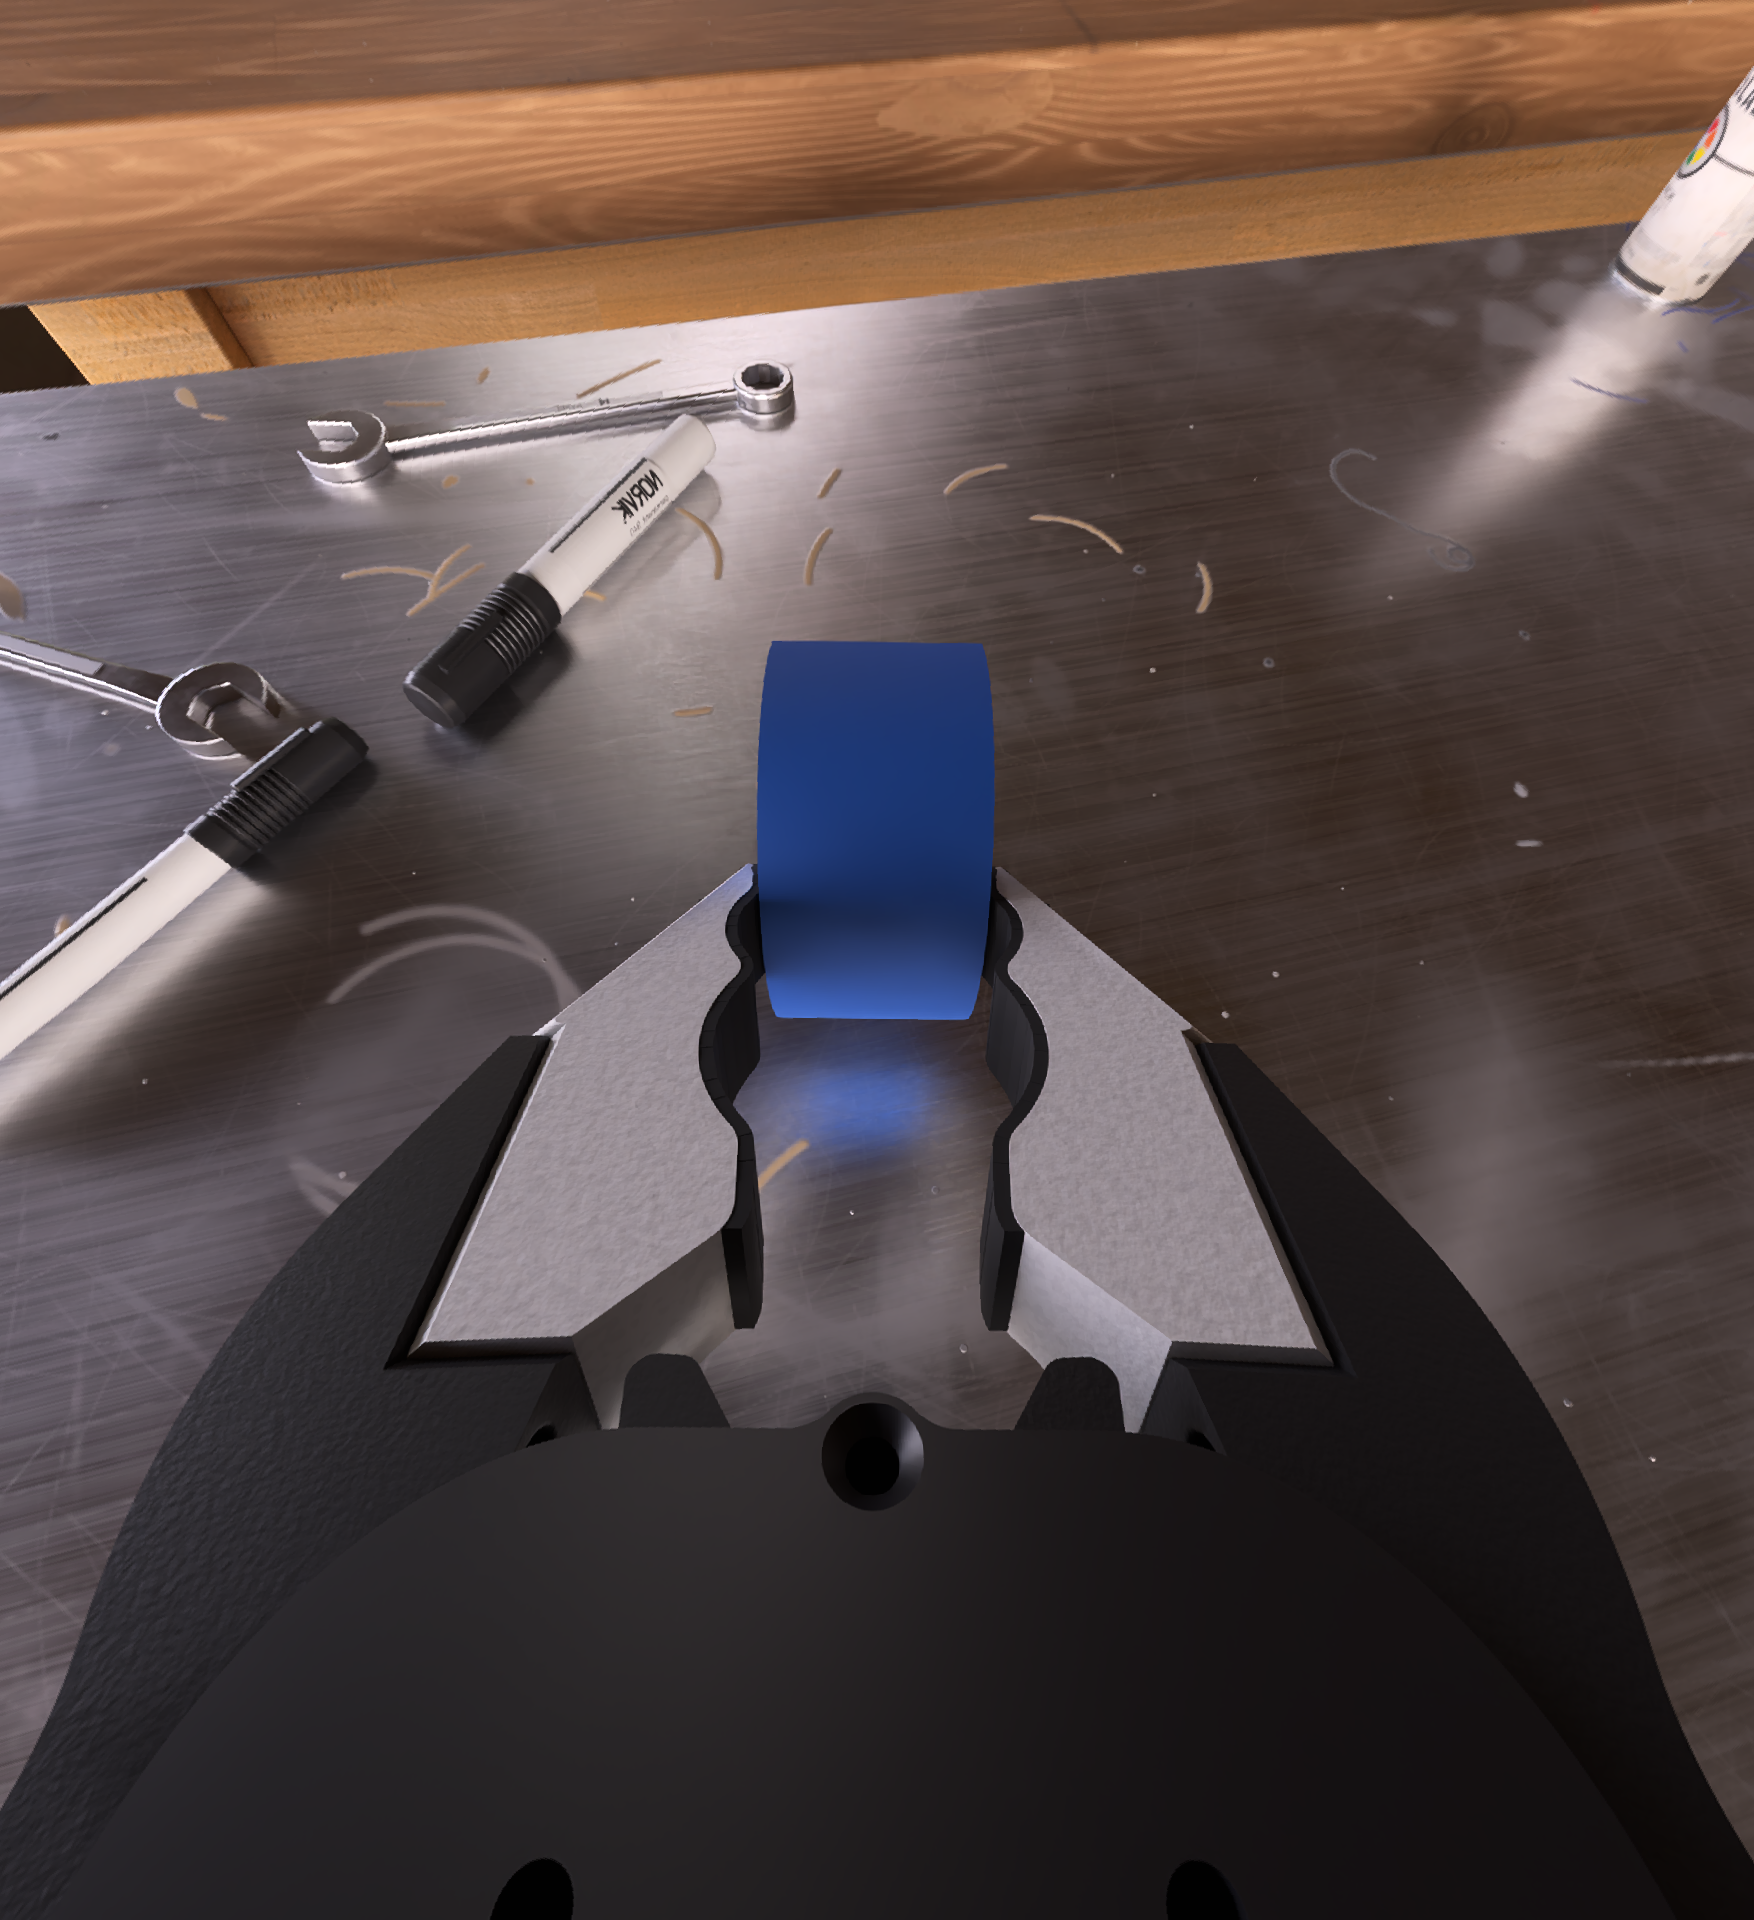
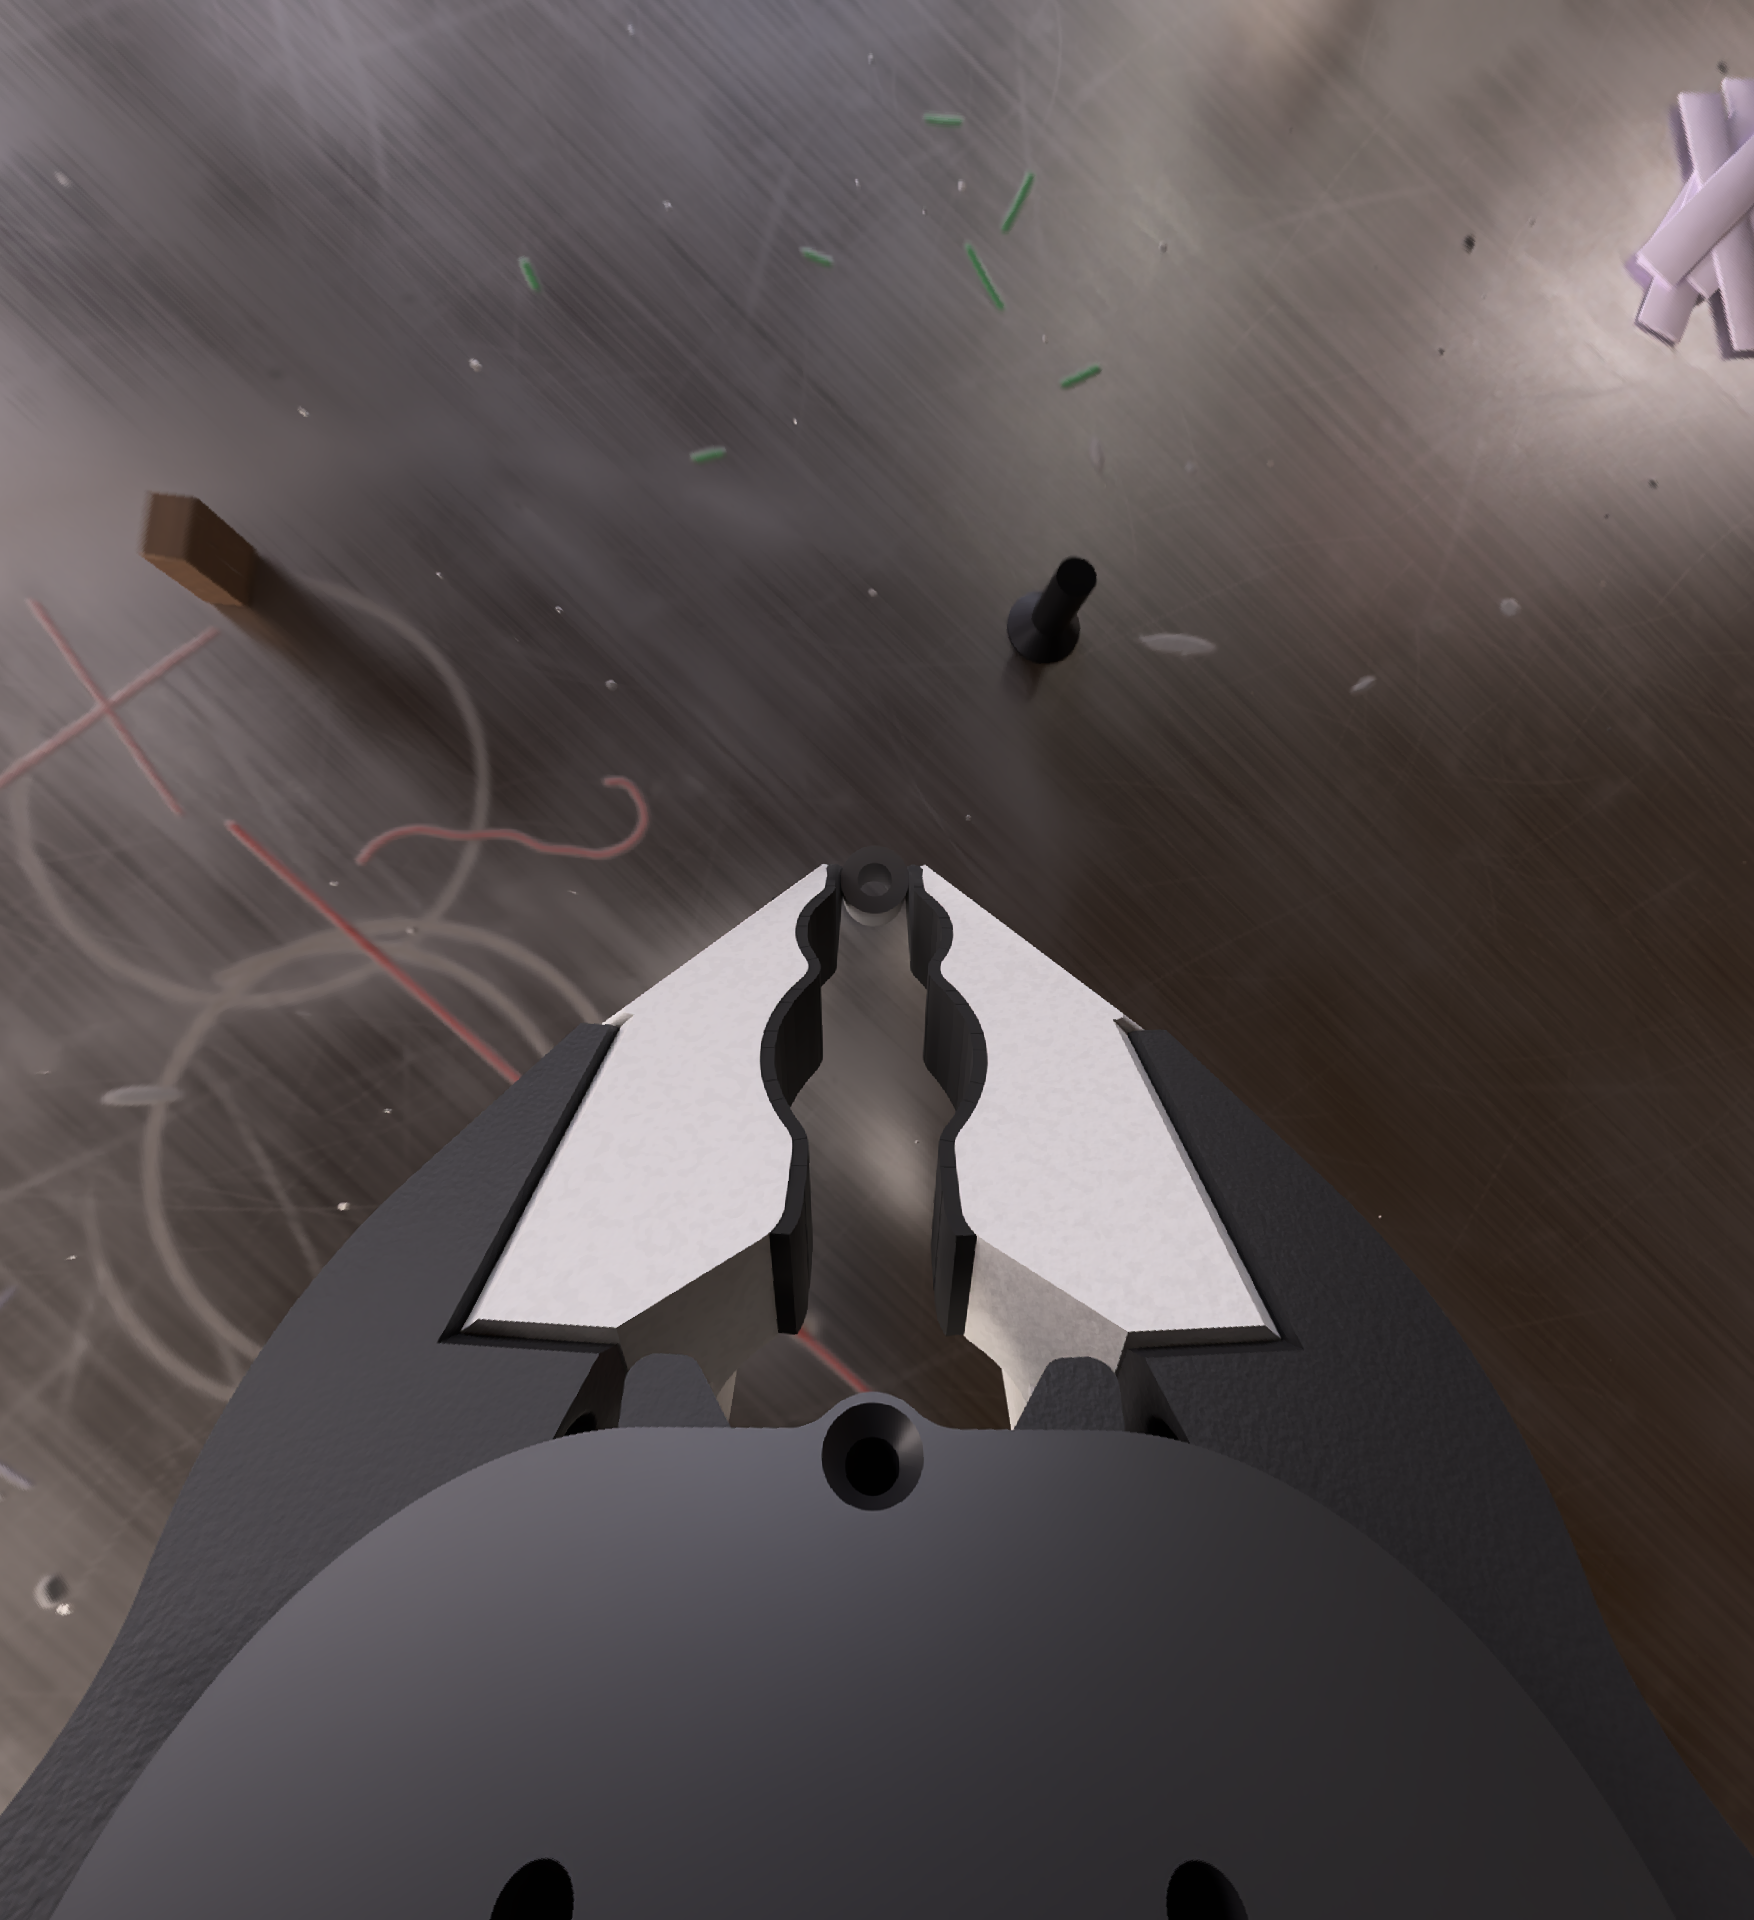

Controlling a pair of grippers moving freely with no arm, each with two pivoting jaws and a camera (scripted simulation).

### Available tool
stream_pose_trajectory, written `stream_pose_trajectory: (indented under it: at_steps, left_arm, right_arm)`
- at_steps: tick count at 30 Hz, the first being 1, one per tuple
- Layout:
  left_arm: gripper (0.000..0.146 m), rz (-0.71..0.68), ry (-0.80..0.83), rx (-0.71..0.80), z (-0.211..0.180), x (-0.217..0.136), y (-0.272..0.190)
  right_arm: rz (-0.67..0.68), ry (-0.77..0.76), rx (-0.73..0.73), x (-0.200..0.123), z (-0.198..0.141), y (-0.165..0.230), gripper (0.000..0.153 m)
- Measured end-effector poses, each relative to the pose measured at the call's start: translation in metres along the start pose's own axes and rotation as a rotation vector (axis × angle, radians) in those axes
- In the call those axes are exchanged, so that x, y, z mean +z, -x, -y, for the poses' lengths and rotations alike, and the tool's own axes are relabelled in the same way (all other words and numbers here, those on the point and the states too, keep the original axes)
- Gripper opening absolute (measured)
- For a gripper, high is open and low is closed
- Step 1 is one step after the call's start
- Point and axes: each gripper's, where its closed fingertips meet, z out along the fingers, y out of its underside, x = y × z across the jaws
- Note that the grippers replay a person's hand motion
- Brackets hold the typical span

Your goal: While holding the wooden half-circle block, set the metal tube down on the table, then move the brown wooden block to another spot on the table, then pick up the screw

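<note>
In the left wrist view my left gripper [image 1: 873, 883] is shut on a blue half-circle block [image 1: 873, 821] and holds it above the metal table [image 1: 1372, 831]. In the right wrist view my right gripper [image 2: 875, 883] is shut on a small metal tube [image 2: 875, 885], seen end-on at the fingertips, above the table. A brown wooden block [image 2: 200, 559] lies at the left. A black screw [image 2: 1049, 613] stands on its head ahead and a little right of the right gripper.
Two white markers [image 1: 561, 577] [image 1: 125, 904] and two wrenches [image 1: 540, 426] [image 1: 94, 681] lie at the left. A white spray can [image 1: 1725, 177] stands far right. A wooden shelf [image 1: 644, 177] runs along the back. A pile of lilac strips [image 2: 1730, 223] lies far right.
</note>
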Motion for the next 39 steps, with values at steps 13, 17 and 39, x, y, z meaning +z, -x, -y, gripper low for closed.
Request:
stream_pose_trajectory:
  at_steps: [13,17,39]
  left_arm:
    - [0.040,-0.009,0.028,0.006,-0.006,0.005,-0.002]
    - [0.040,-0.023,0.020,0.001,-0.004,0.003,-0.005]
    - [0.040,-0.028,-0.010,0.013,0.004,-0.004,-0.009]
  right_arm:
    - [0.371,-0.052,-0.080,-0.012,0.044,0.148,0.012]
    - [0.297,-0.055,-0.161,0.000,0.042,0.162,0.012]
    - [0.247,-0.162,-0.100,-0.013,0.066,0.160,0.038]
